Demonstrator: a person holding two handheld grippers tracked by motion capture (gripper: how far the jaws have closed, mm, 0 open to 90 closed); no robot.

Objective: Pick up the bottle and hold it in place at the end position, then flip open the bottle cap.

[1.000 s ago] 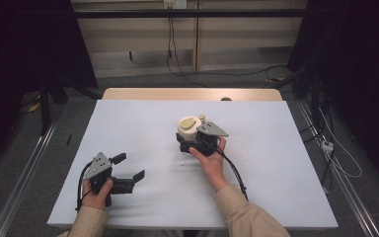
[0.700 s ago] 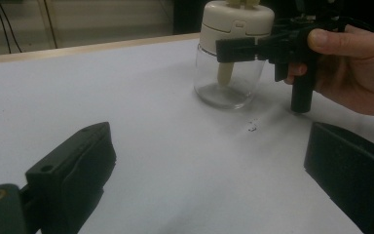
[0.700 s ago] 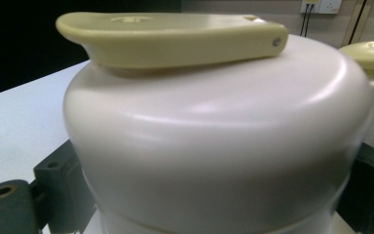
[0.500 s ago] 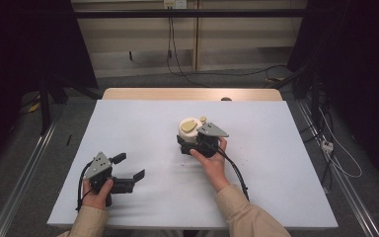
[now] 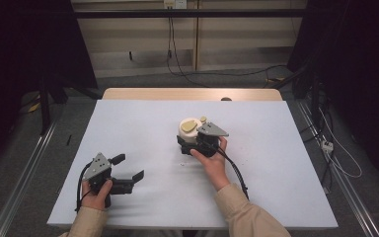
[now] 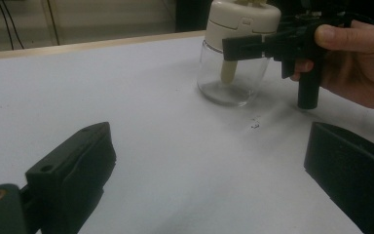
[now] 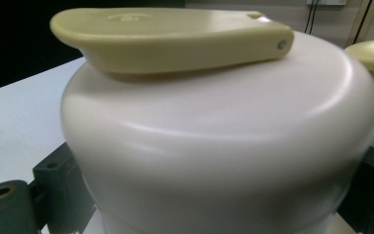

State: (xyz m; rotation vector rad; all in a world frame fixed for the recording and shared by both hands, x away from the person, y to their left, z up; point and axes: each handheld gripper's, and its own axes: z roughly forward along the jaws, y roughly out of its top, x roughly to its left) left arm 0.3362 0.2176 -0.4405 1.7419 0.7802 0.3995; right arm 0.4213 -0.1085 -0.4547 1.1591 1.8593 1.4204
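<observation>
Near the centre of the high view stands a glass jar (image 5: pixel 191 132) with a cream lid (image 7: pixel 214 131). The right gripper (image 5: pixel 201 143) closes around the lid from both sides, probably to steady it. At lower left, the left gripper (image 5: pixel 123 172) rests spread apart on the table (image 5: pixel 143 123), apparently waiting.

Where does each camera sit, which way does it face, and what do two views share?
High view: above the table, looking forward and down; both forearms and hands show.
Left gripper view: on the left gripper, facing the jar.
Right gripper view: on the right gripper, against the jar's cream lid.
All share the jar.
</observation>
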